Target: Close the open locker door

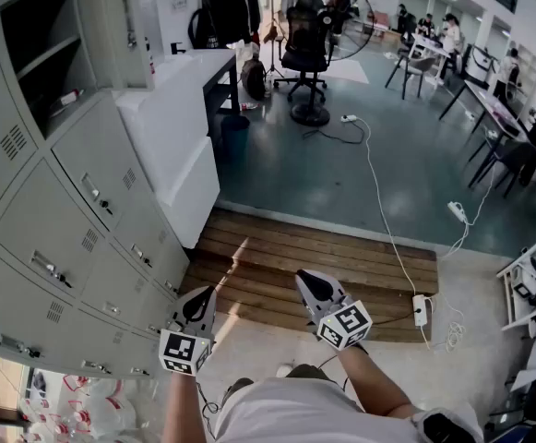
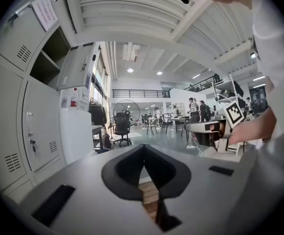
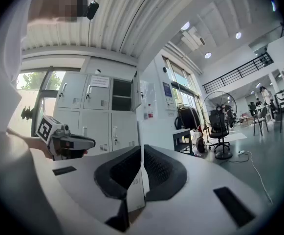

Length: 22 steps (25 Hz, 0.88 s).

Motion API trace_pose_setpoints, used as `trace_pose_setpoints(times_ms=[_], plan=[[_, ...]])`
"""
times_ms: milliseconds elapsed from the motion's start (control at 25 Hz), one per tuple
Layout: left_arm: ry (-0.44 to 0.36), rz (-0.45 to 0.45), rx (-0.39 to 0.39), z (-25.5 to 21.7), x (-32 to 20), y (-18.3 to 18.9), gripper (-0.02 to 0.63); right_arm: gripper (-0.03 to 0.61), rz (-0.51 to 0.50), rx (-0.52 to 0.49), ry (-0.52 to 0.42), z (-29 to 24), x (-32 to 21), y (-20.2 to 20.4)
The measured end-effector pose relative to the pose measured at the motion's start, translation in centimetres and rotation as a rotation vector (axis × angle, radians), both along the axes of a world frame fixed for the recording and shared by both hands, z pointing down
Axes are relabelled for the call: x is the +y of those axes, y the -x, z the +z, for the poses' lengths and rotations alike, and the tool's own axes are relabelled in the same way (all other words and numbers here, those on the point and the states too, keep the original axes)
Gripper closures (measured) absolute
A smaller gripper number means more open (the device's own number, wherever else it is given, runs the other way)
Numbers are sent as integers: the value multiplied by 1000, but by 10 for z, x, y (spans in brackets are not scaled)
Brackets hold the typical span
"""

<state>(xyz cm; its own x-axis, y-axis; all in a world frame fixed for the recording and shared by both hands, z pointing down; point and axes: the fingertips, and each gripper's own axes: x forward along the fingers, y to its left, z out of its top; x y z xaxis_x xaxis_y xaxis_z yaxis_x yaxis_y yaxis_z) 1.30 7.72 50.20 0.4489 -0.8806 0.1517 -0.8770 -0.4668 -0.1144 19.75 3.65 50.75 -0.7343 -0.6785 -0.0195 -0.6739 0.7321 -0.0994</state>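
Observation:
A bank of grey lockers (image 1: 74,220) fills the left of the head view. One upper locker (image 1: 41,58) stands open, its door (image 1: 111,26) swung out to the right; inside I see a shelf. In the left gripper view the same open locker (image 2: 49,58) and door (image 2: 76,65) are up at the left. In the right gripper view the open locker (image 3: 122,94) is ahead. My left gripper (image 1: 196,310) and right gripper (image 1: 315,289) are held low in front of the body, both shut and empty, well below and away from the door.
A white cabinet (image 1: 180,127) stands right of the lockers. Wooden slats (image 1: 314,266) cover the floor ahead. A white cable and power strip (image 1: 422,307) run on the right. A large fan (image 1: 327,17), an office chair (image 1: 304,58) and people at tables are farther off.

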Motion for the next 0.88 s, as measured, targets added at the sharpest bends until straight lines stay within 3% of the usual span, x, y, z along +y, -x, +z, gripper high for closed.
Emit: trace_pose_setpoints(times_ms=[400, 880], plan=[[24, -2, -40, 12, -29, -47, 611, 549, -40, -12, 7, 13, -28, -37], [36, 10, -8, 25, -107, -11, 612, 549, -22, 2, 52, 25, -98, 1]])
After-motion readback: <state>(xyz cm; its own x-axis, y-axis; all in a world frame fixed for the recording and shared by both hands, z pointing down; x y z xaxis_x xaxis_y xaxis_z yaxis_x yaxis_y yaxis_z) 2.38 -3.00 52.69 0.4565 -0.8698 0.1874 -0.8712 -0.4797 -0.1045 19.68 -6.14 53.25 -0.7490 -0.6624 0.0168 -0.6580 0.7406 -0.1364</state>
